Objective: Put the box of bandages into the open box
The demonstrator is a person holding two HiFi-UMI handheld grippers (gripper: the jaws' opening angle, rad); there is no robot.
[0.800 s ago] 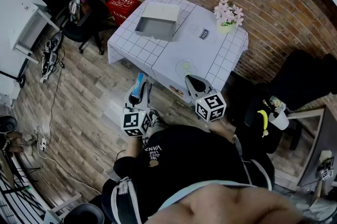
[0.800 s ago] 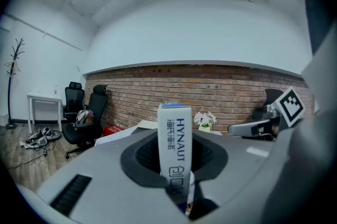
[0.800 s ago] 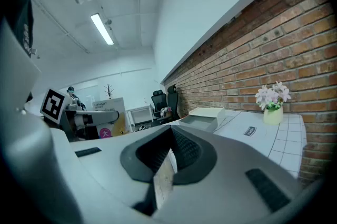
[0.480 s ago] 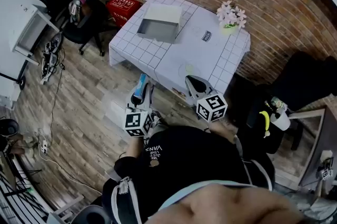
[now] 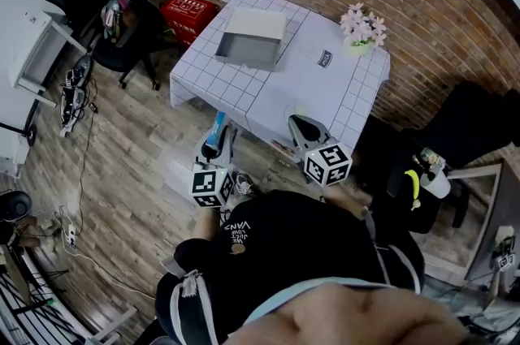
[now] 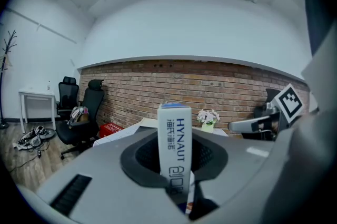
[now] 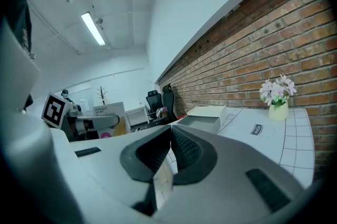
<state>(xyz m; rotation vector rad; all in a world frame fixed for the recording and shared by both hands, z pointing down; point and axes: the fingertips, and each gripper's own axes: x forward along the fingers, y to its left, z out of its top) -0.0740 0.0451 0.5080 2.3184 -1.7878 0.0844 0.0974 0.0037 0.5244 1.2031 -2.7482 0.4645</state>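
The box of bandages (image 6: pixel 175 144), white with blue print, stands upright between the jaws of my left gripper (image 6: pixel 175 165), which is shut on it. From the head camera the same box (image 5: pixel 215 127) shows in the left gripper (image 5: pixel 217 142), held over the wooden floor short of the table. The open box (image 5: pixel 250 45), grey inside with its lid raised, sits on the far left part of the table (image 5: pixel 268 88). My right gripper (image 5: pixel 299 124) hangs at the table's near edge, jaws shut and empty (image 7: pixel 169 145). The open box (image 7: pixel 202 118) lies ahead of it.
A pot of pink flowers (image 5: pixel 363 27) and a small dark-printed packet (image 5: pixel 325 56) sit on the white checked tablecloth. A red crate (image 5: pixel 188 10) and black office chairs (image 5: pixel 122 27) stand left of the table. A brick wall runs behind it. Cables lie on the floor at left.
The table and the room have drifted slightly to the right in the head view. Both grippers keep the same pose, and the left still holds the bandage box.
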